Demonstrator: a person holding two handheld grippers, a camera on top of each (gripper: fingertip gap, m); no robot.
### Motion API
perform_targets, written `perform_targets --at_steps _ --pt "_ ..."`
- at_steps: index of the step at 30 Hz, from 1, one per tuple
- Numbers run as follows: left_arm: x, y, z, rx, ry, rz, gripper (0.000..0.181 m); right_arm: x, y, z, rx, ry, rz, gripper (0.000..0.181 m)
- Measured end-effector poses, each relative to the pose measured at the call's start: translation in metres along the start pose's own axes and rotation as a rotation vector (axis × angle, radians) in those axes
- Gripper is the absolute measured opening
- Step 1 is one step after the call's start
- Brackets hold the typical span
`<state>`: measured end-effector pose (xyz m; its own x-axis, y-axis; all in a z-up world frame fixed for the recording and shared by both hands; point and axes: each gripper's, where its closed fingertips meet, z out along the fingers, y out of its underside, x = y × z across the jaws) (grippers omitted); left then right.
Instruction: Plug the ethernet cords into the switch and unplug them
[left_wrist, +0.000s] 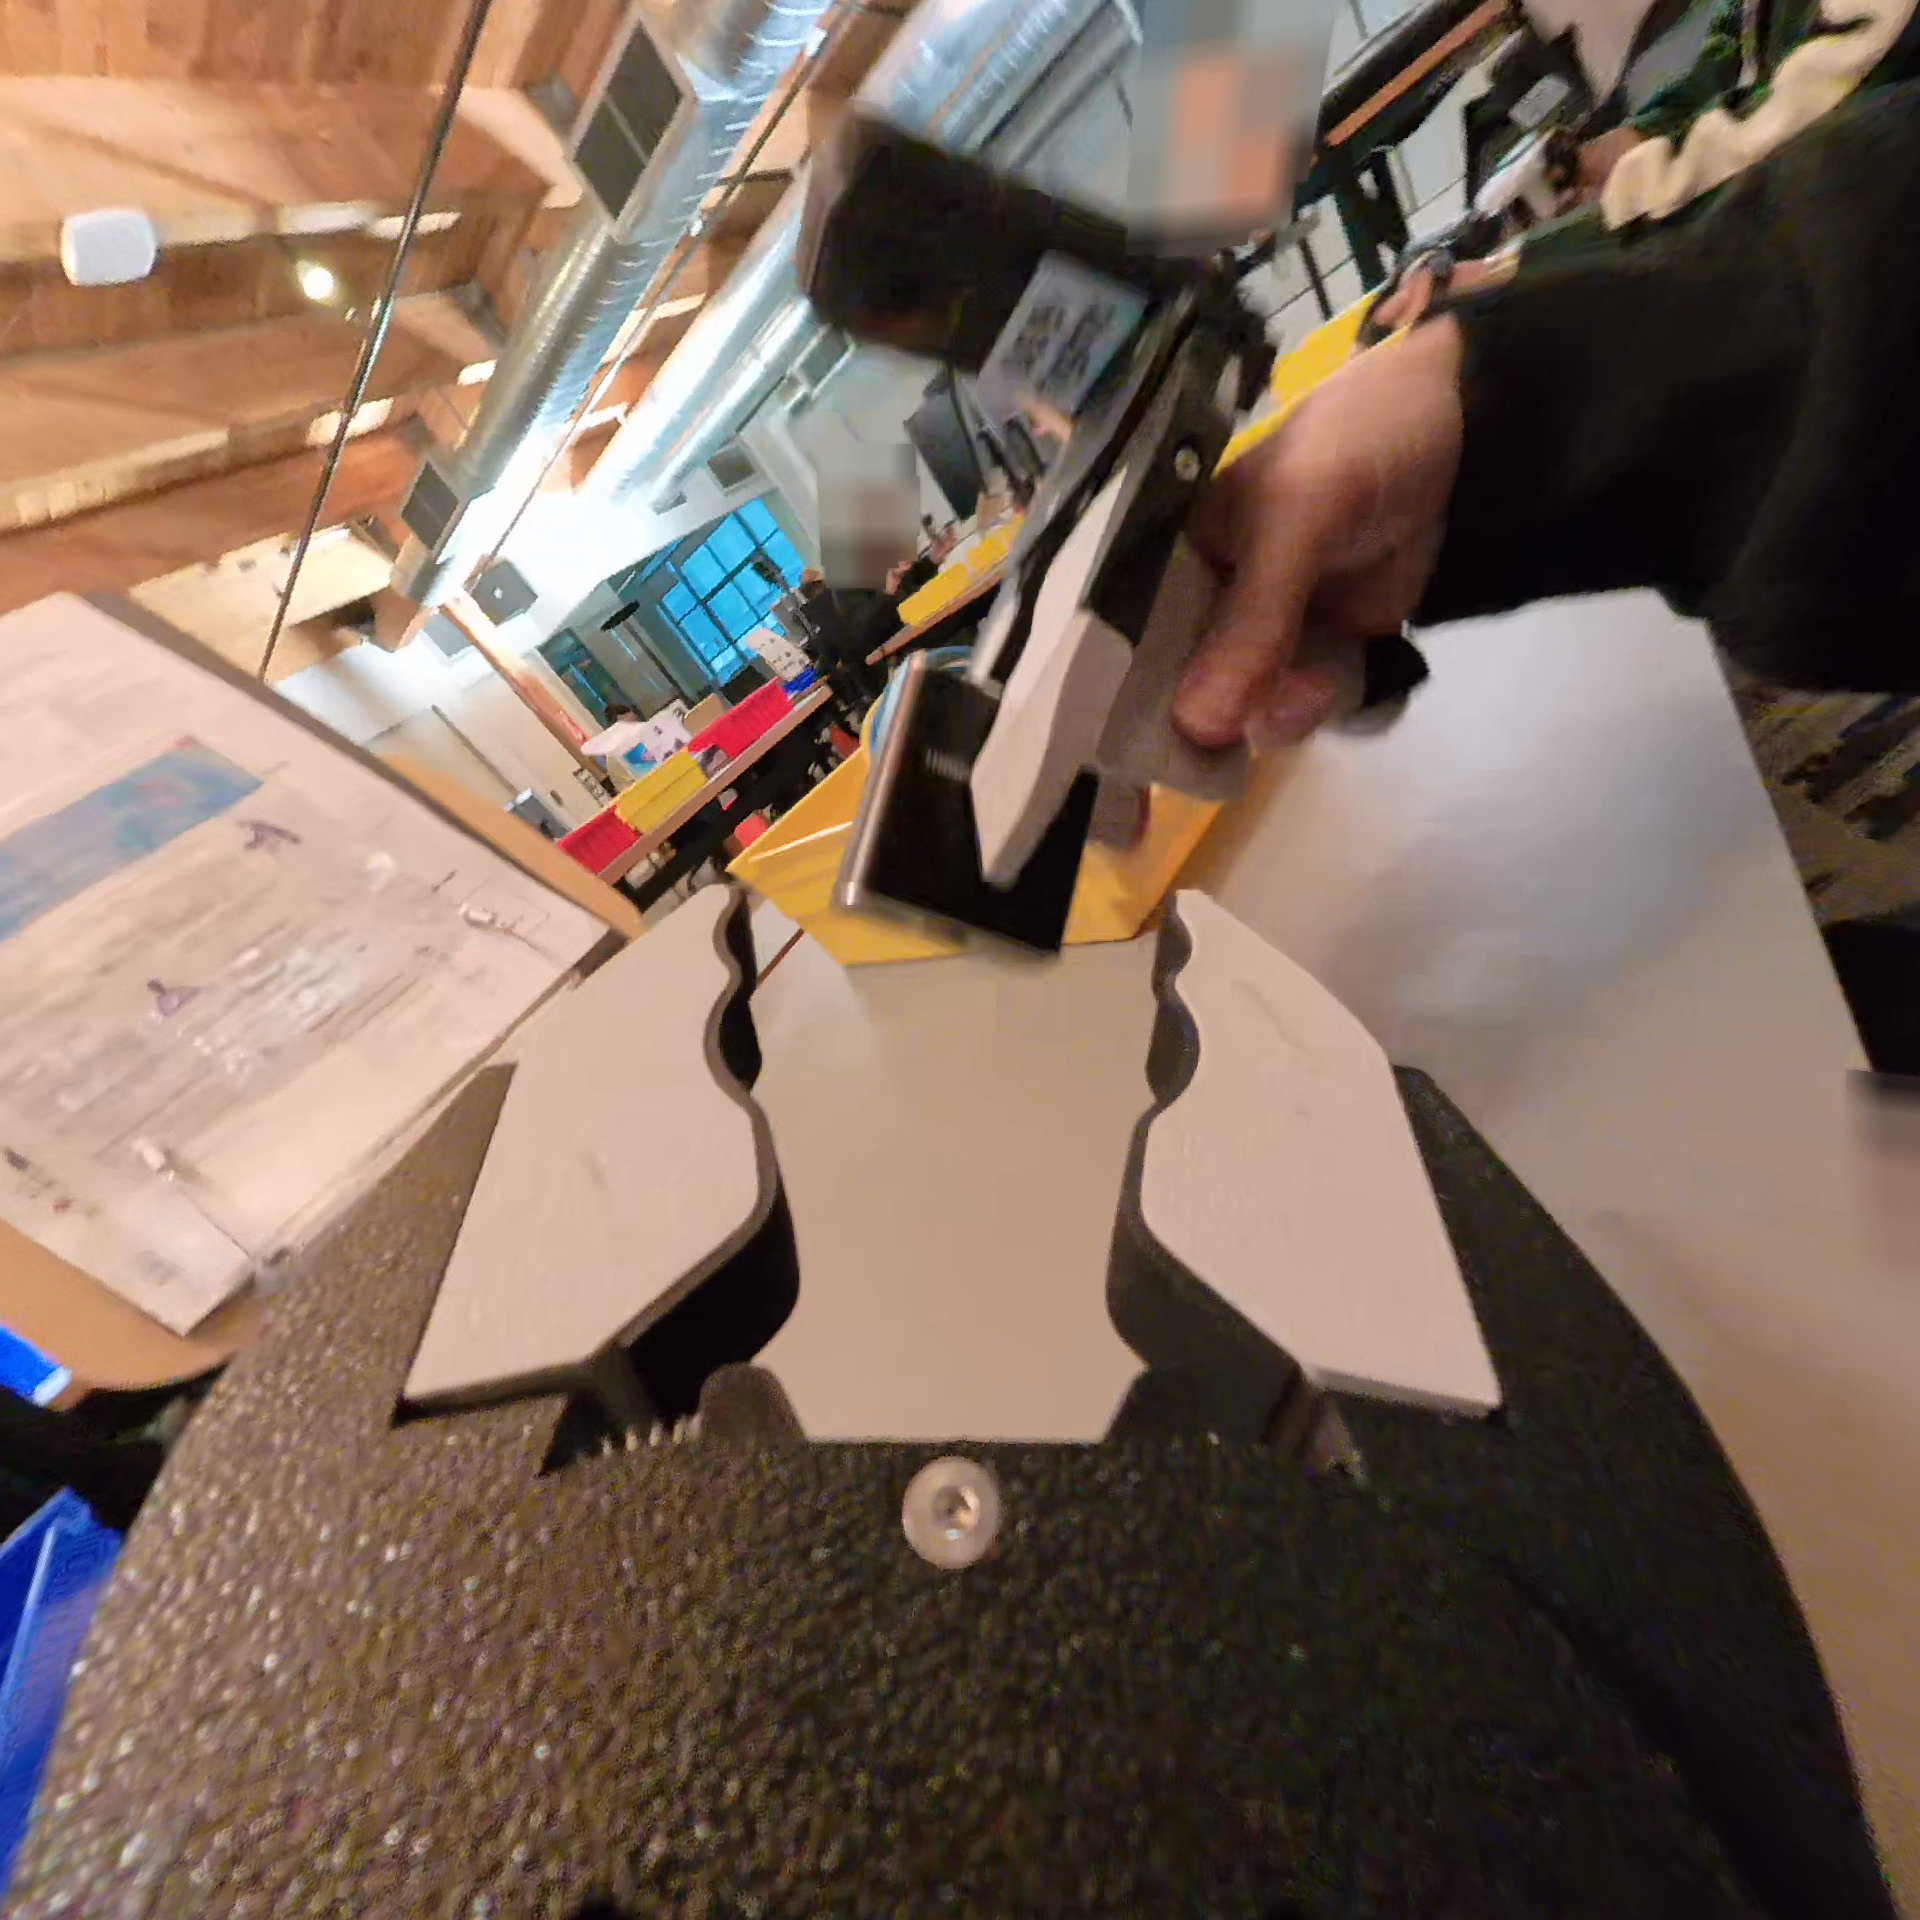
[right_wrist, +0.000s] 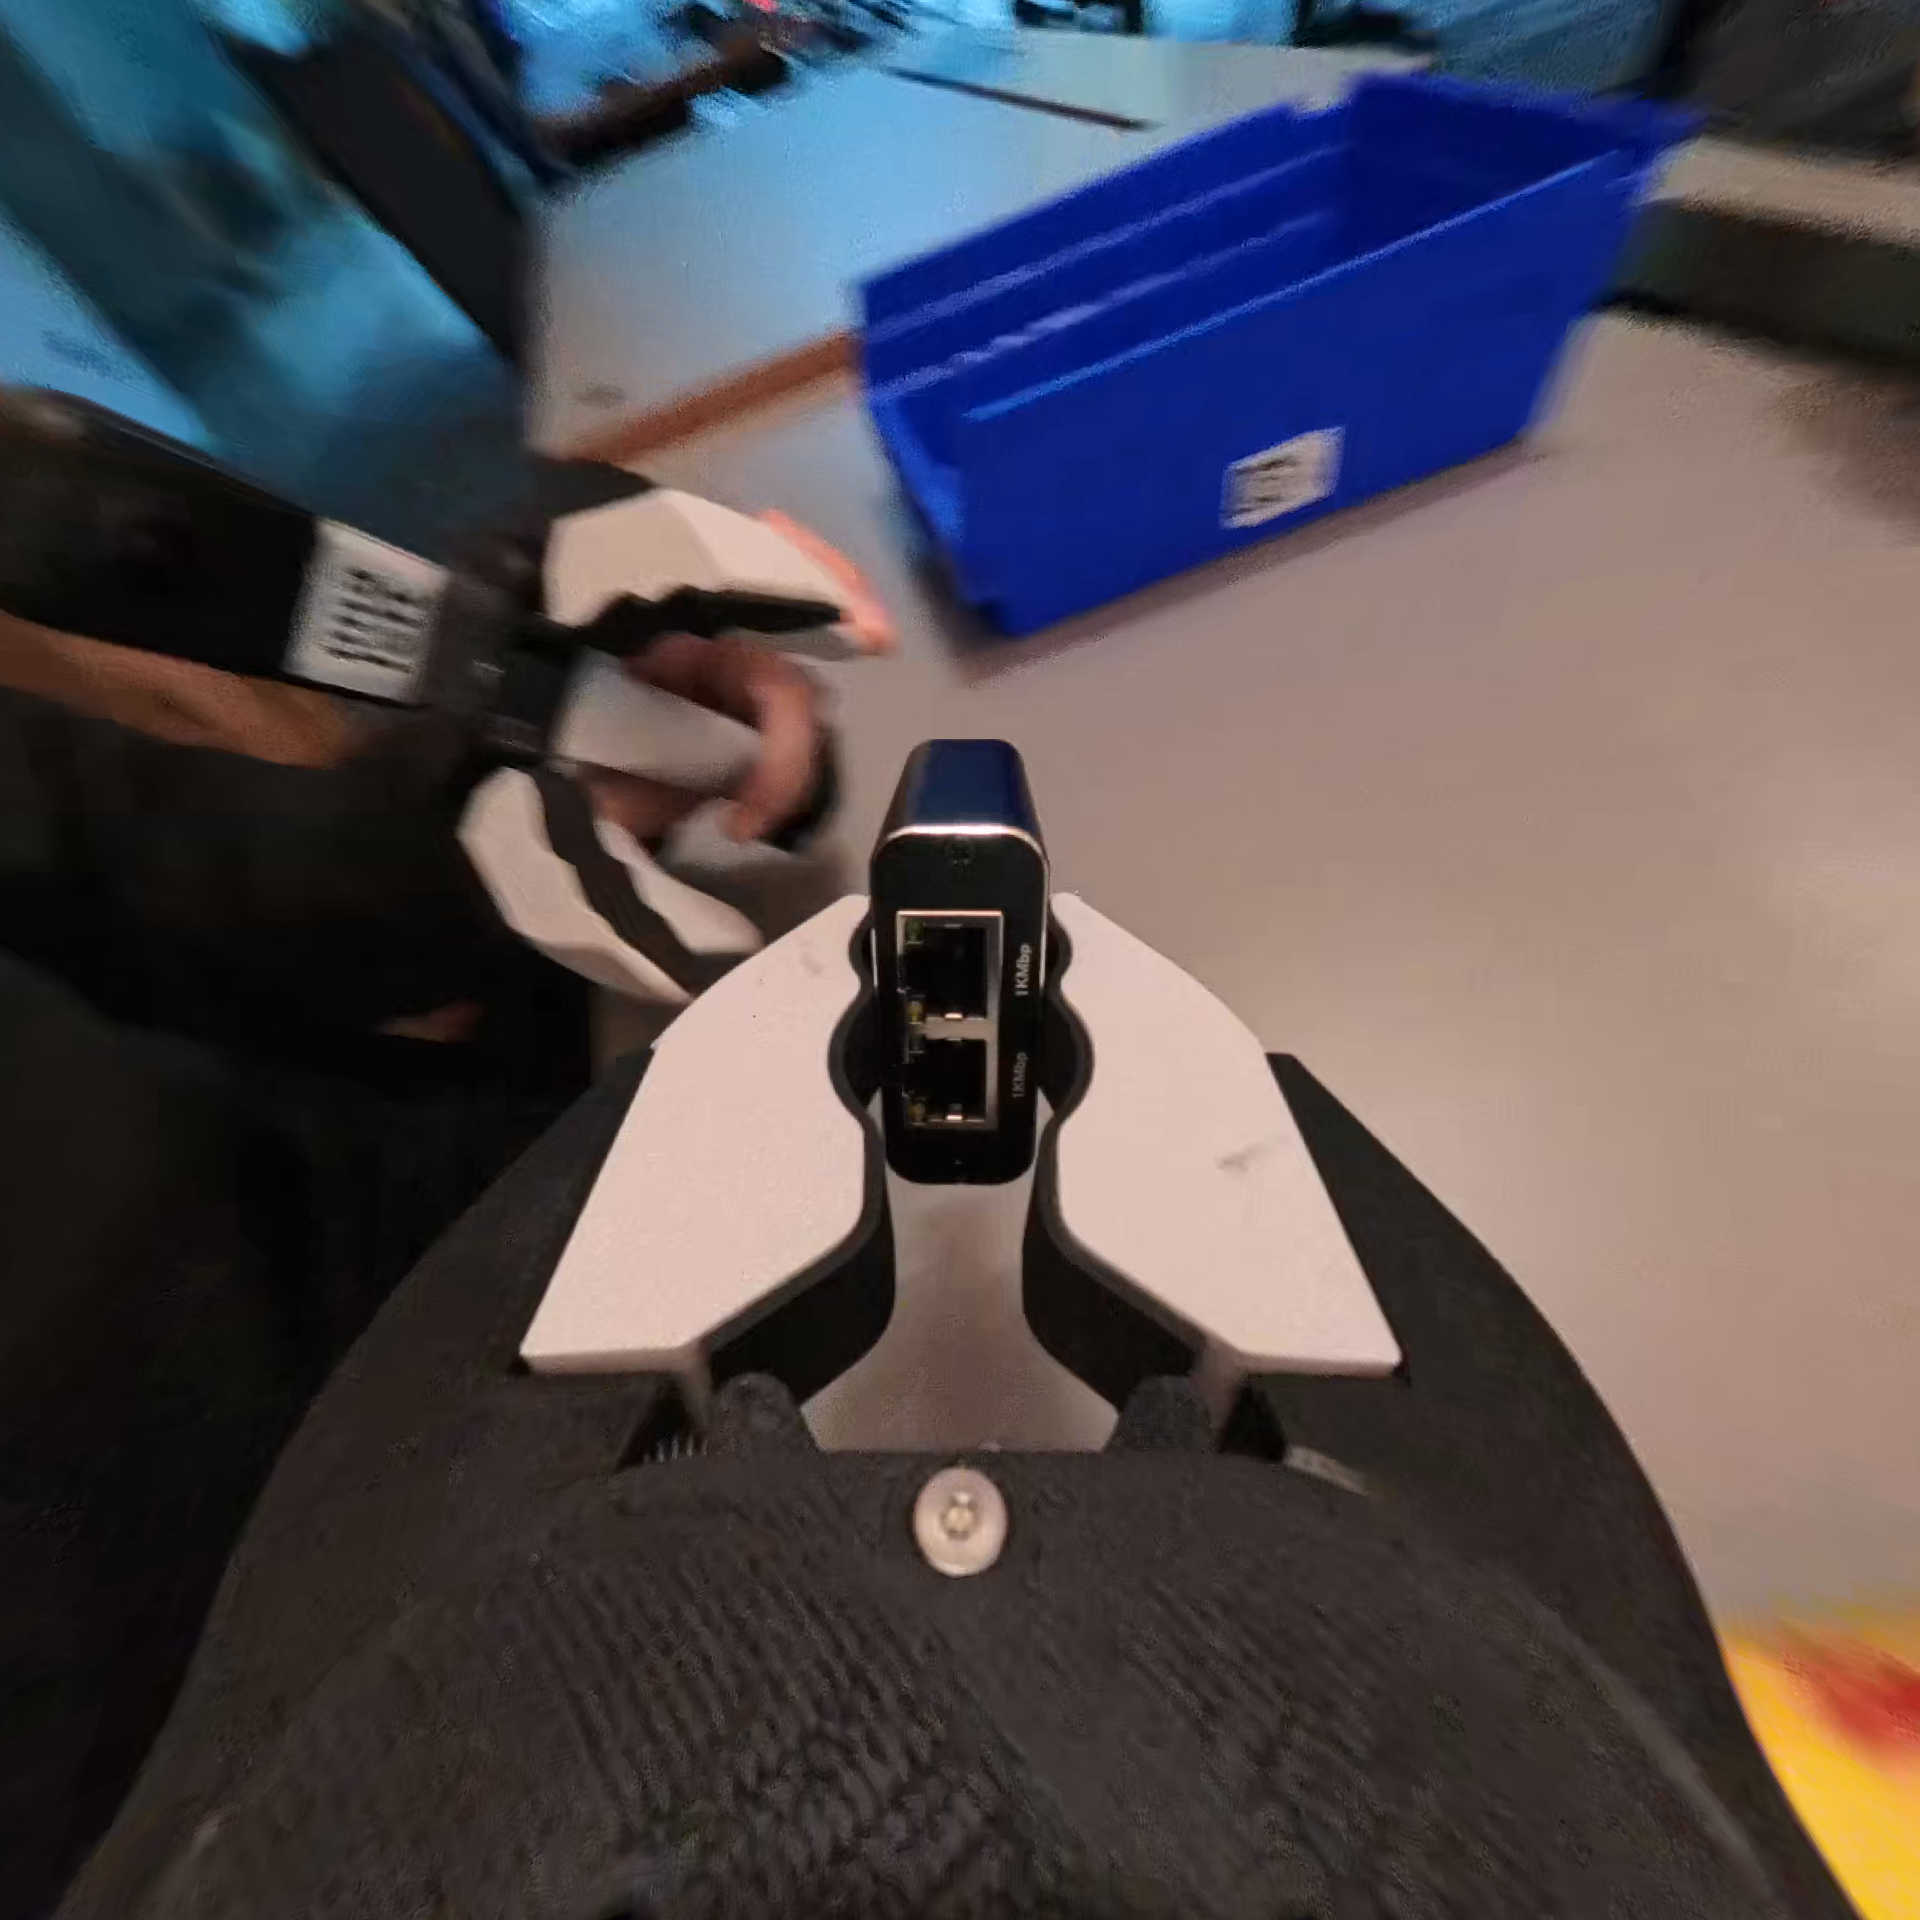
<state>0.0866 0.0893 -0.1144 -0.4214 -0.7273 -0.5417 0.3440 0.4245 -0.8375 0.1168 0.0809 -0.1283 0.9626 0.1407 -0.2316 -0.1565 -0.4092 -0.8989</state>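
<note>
Right wrist view: right gripper (right_wrist: 961, 1029), white fingers on a black body, clamped on a small black two-port ethernet switch (right_wrist: 956, 997), ports facing the camera, held above the pale grey table (right_wrist: 1455, 935). Blue plastic bin (right_wrist: 1247, 343) beyond. Left wrist view: left gripper (left_wrist: 951, 1039), fingers spread wide, nothing between them. Yellow bin (left_wrist: 821, 873) behind the switch.

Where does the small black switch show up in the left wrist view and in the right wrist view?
Left wrist view: switch, upper centre, held by the far right gripper.
Right wrist view: switch, centre, clamped upright, two ports facing the camera.
Shared landmark: the grey table.
</note>
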Motion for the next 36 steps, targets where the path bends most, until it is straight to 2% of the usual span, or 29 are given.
perform_targets --at_steps 4,7,10,12,14,16,20,26,30,32,36 --pt "-0.019 0.012 -0.008 -0.054 -0.046 -0.045 0.067 0.098 -0.033 -0.074 -0.146 0.538 -0.214 0.027" --pt "-0.023 0.019 -0.008 -0.071 -0.052 -0.078 0.064 0.177 -0.061 -0.129 -0.409 0.846 -0.426 0.025" --pt "-0.019 0.028 -0.005 -0.113 -0.032 -0.097 0.062 0.25 -0.066 -0.158 -0.72 0.971 -0.509 0.026" --pt "-0.018 0.034 -0.004 -0.157 -0.024 -0.067 0.062 0.281 -0.05 -0.165 -0.925 0.951 -0.476 0.026" --pt "-0.019 0.037 -0.006 -0.186 -0.026 -0.023 0.061 0.303 -0.036 -0.165 -1.04 0.944 -0.486 0.026" --pt "-0.022 0.036 -0.009 -0.191 -0.027 -0.019 0.061 0.315 -0.019 -0.158 -1.101 0.901 -0.45 0.026" --pt "-0.026 0.034 -0.013 -0.143 -0.024 -0.126 0.058 0.327 -0.002 -0.155 -1.175 0.899 -0.438 0.026" --pt "-0.024 0.04 -0.015 -0.135 -0.011 -0.214 0.057 0.326 -0.015 -0.157 -1.071 0.933 -0.42 0.035" --pt "-0.021 0.043 -0.013 -0.145 -0.001 -0.234 0.057 0.309 -0.031 -0.169 -0.944 0.989 -0.389 0.046" --pt "-0.017 0.044 -0.01 -0.148 0.01 -0.259 0.057 0.29 -0.038 -0.178 -0.824 1.059 -0.342 0.05" --pt "-0.007 0.046 -0.002 -0.172 0.02 -0.31 0.058 0.22 -0.019 -0.185 -0.502 1.07 -0.216 0.055"
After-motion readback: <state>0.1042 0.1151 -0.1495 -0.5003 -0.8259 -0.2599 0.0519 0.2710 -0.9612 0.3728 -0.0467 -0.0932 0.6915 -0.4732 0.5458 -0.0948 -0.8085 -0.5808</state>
